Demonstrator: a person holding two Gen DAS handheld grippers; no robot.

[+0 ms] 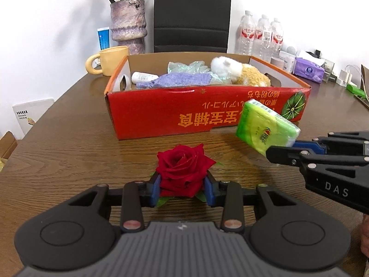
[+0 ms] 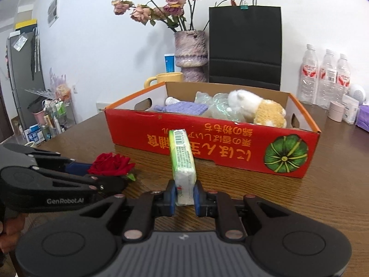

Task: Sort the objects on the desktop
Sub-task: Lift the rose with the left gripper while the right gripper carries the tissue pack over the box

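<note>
A red rose (image 1: 183, 168) sits between the blue pads of my left gripper (image 1: 183, 190), which is shut on it just above the wooden table. My right gripper (image 2: 185, 195) is shut on a green tissue pack (image 2: 183, 161), held upright in front of the red cardboard box (image 2: 207, 147). From the left wrist view the tissue pack (image 1: 265, 127) hangs at the right, near the box (image 1: 184, 113) front wall, with the right gripper (image 1: 283, 152) gripping its end. The box holds a plush toy (image 1: 239, 71), a purple cloth (image 1: 175, 80), a white bottle (image 1: 143, 77) and crinkled plastic. The rose (image 2: 110, 164) and left gripper (image 2: 108, 177) appear at the left of the right wrist view.
Behind the box stand a yellow mug (image 1: 110, 61), a purple vase of dried roses (image 1: 128, 25) and a black paper bag (image 1: 192, 16). Water bottles (image 1: 260, 34), a purple tissue pack (image 1: 309, 69) and small jars sit at the back right. A shelf of clutter (image 2: 48, 115) is off the table's left.
</note>
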